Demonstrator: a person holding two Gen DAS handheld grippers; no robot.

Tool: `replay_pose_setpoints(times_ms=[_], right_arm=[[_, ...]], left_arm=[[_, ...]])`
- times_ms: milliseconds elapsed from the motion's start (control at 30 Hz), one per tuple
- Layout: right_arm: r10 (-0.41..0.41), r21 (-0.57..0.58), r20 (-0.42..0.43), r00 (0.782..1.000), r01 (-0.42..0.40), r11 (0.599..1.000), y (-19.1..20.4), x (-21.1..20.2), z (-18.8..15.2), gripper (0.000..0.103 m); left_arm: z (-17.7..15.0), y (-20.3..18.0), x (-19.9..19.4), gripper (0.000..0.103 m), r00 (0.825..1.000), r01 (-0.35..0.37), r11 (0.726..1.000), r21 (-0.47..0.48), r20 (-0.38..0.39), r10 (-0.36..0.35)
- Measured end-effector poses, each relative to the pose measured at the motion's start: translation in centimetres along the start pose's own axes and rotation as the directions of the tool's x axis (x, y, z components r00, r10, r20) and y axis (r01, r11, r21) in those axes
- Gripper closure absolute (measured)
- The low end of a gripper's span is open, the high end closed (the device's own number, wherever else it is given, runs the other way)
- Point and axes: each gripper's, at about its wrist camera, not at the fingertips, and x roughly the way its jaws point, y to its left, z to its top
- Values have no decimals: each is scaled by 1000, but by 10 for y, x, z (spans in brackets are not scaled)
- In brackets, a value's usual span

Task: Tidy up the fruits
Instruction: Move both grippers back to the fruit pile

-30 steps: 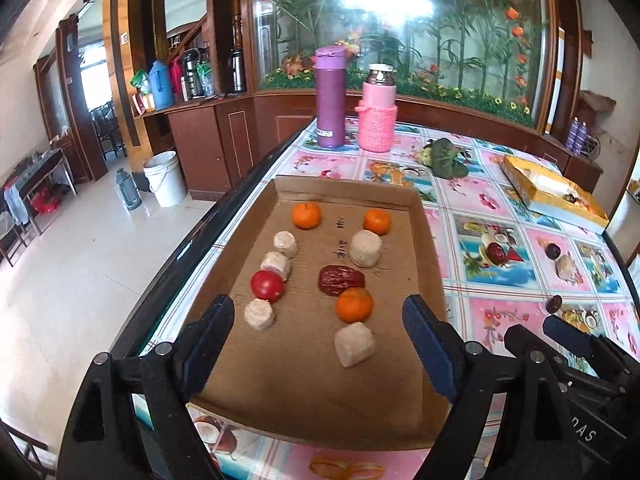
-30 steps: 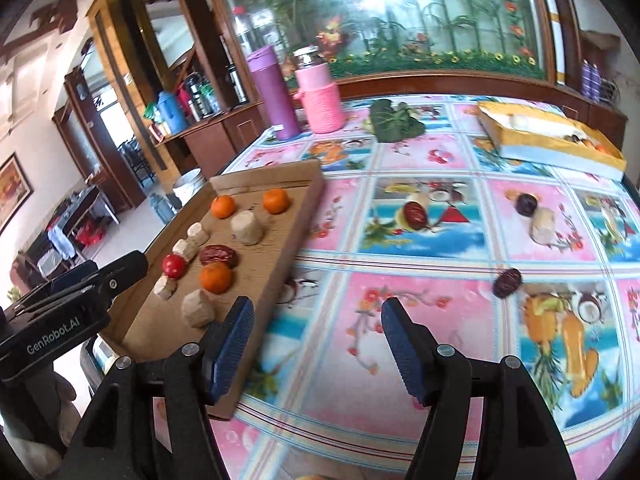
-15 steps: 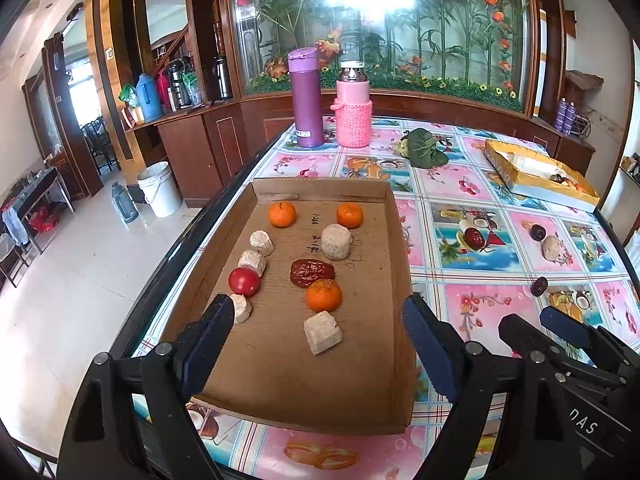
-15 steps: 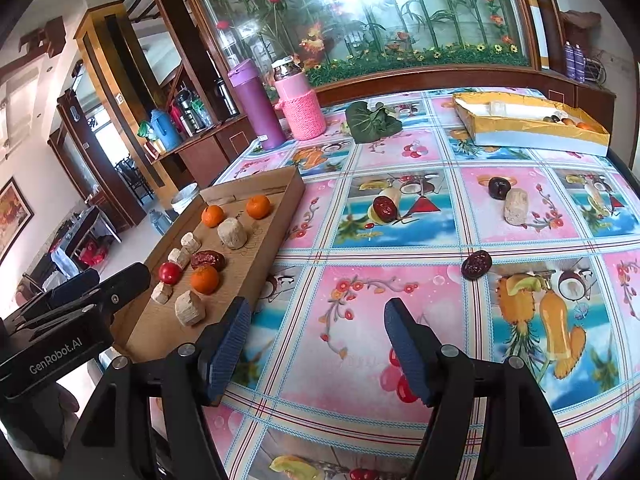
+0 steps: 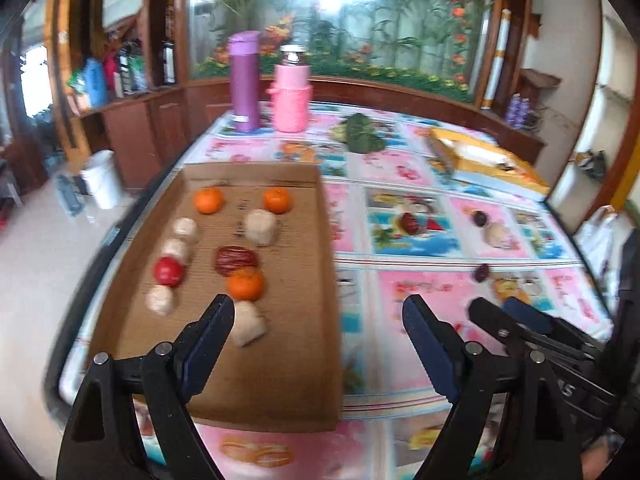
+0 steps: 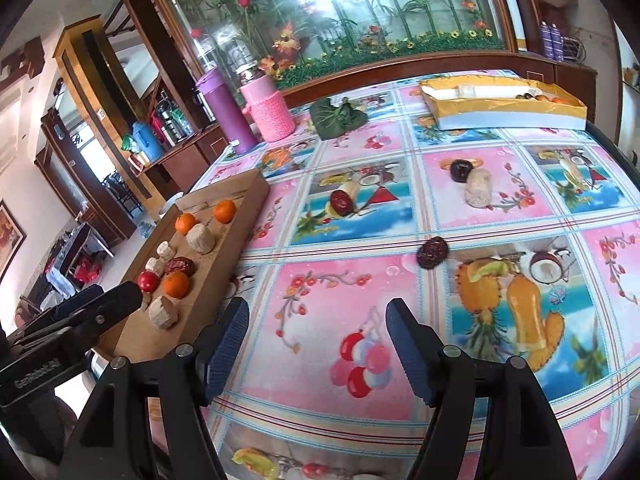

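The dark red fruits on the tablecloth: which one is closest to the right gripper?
The lone date just ahead of the right gripper. The other two lie farther back, each beside a pale chunk.

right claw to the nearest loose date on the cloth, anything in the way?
Nothing visible. The right claw is open and empty, and only bare tablecloth lies between it and the date, which sits clear of the other fruit.

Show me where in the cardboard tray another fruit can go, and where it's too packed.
The cardboard tray has bare floor along its right wall, right of the nearest orange, and across the near end below the beige chunk. It is crowded on the left, where the red fruit sits among beige pieces, and around the red date mid-tray.
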Motion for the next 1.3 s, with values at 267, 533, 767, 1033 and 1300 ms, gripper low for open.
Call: replay_pose_setpoints(times_ms=[267,533,767,1033,1300], right_arm=[[-92,46,42,995,90,995,-49,-22,11,27],[-229,76,12,973,227,971,-107,-31,30,26],[-203,15,-33,979,203,979,-105,-19,31,26],[-187,-26,-107,976,186,982,-107,5,49,26],[-205,-32,-104,973,203,979,-110,50,88,40]], left_arm=[[-1,-21,12,17,999,42,998,47,-14,-41],[0,-28,36,18,994,94,995,32,-64,-92],[-4,-42,56,18,986,118,991,58,-129,-110],[8,-59,73,18,980,143,988,56,-151,-134],[38,-75,92,18,990,109,989,96,-100,-100]])
